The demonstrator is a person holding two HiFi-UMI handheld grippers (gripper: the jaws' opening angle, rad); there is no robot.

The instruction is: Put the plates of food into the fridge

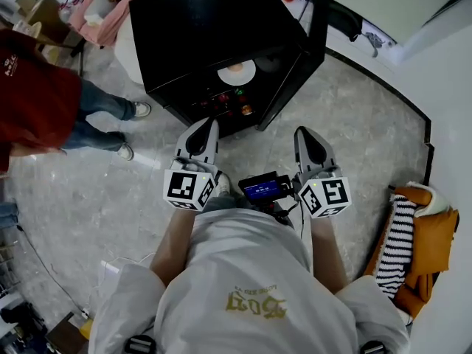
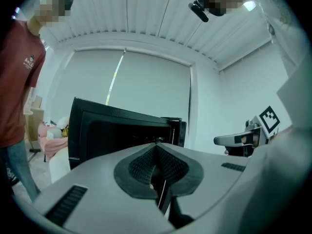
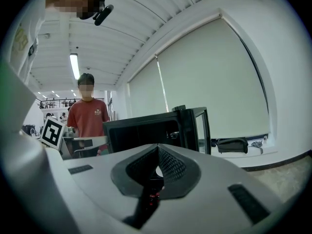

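Left claw (image 1: 213,124) and right claw (image 1: 301,132) are both pressed together on nothing, while the plate of food (image 1: 237,72) sits inside the open fridge (image 1: 192,21) straight ahead, its door (image 1: 317,21) swung out on the right, nearer the right claw.

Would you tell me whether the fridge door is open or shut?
Open: the door stands swung aside, and a plate shows inside the fridge.
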